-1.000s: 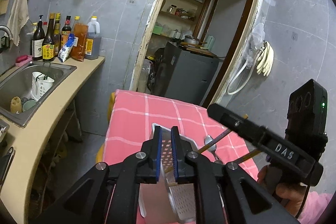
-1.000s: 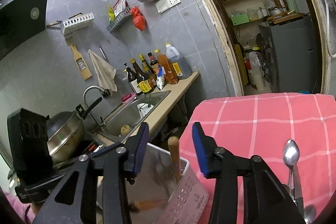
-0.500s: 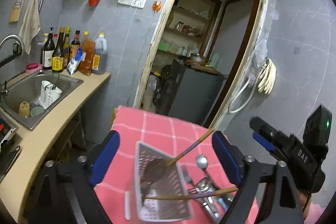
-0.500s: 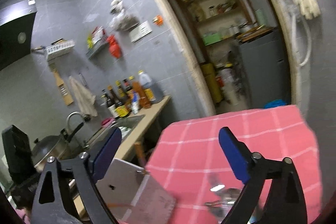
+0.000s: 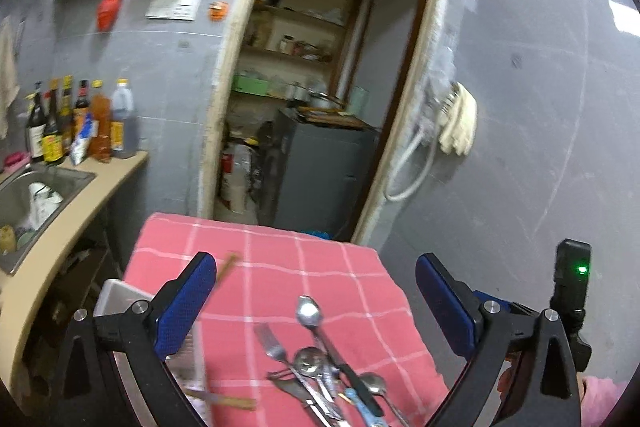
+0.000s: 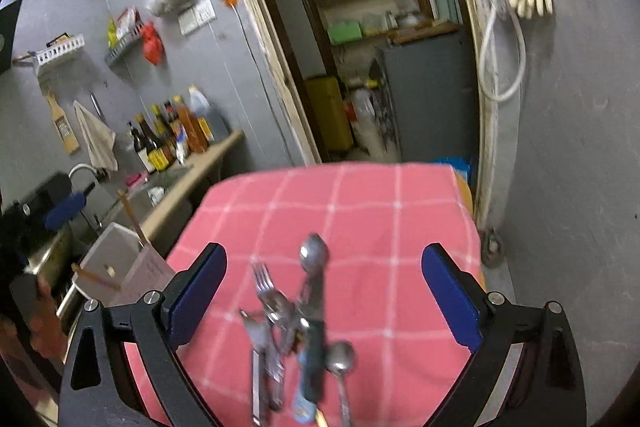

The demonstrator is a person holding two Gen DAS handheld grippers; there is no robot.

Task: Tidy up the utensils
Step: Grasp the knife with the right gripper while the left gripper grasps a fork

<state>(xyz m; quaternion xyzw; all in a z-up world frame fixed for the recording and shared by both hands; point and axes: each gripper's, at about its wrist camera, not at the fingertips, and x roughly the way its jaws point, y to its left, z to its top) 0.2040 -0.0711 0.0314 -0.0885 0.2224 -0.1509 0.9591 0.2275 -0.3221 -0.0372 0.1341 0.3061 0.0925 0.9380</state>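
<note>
Both grippers are hanging over the table with nothing in them right now. The left gripper is sitting with its blue-padded fingers spread wide apart, and the right gripper is doing the same, blue pads far apart with only air between them.

The stuff to sort is a loose pile of metal cutlery lying on the pink checked tablecloth, near the edge closest to the cameras. In the left wrist view a silver spoon is pointing its bowl away from the camera, a steel fork is lying just left of it, and more spoons and a dark-handled piece are crossing each other underneath. From the right wrist the same heap is looking pretty smeared, so I can't tell every piece apart there, though the fork and the top spoon are readable.

Off to the left of the pile, a white perforated plastic utensil basket is sitting at the table's left edge, with thin wooden chopsticks poking out of it at an angle. In the left view the basket is mostly hiding behind the left finger.

Behind the table, a beige kitchen counter with a steel sink and a row of sauce bottles is running along the grey tiled wall.
</note>
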